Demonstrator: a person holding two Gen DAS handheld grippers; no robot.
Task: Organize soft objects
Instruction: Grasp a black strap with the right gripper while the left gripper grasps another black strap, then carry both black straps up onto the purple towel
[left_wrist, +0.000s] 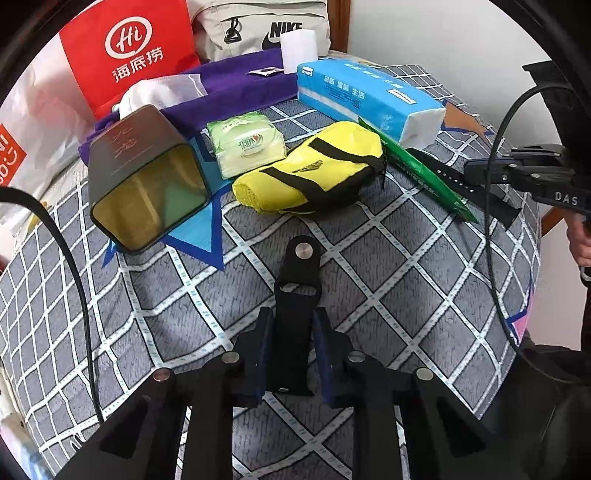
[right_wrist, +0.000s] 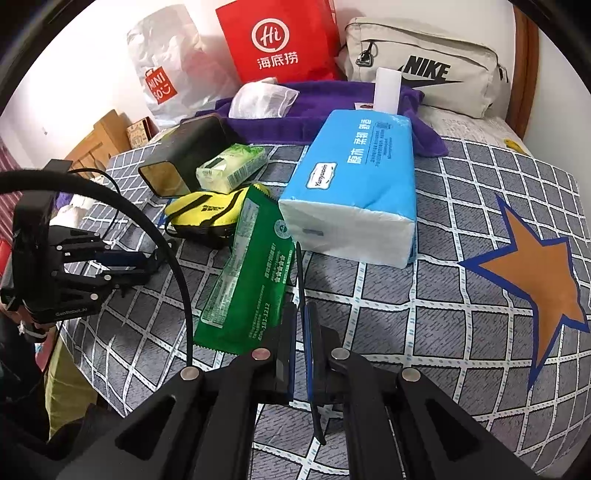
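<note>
Two grippers work over my checked bed (left_wrist: 388, 258): beyond lie blue tissue pack (right_wrist: 354, 192) and yellow pouch (left_wrist: 314, 170); left gripper (left_wrist: 291, 347) fingers pinch a black strap (left_wrist: 295, 295), right gripper (right_wrist: 300, 347) fingers clamp a thin black band (right_wrist: 301, 280).

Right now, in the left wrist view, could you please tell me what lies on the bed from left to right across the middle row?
Dark open-ended box → pale green tissue pack → yellow pouch → green packet → right tool, holding a black strap.
</note>
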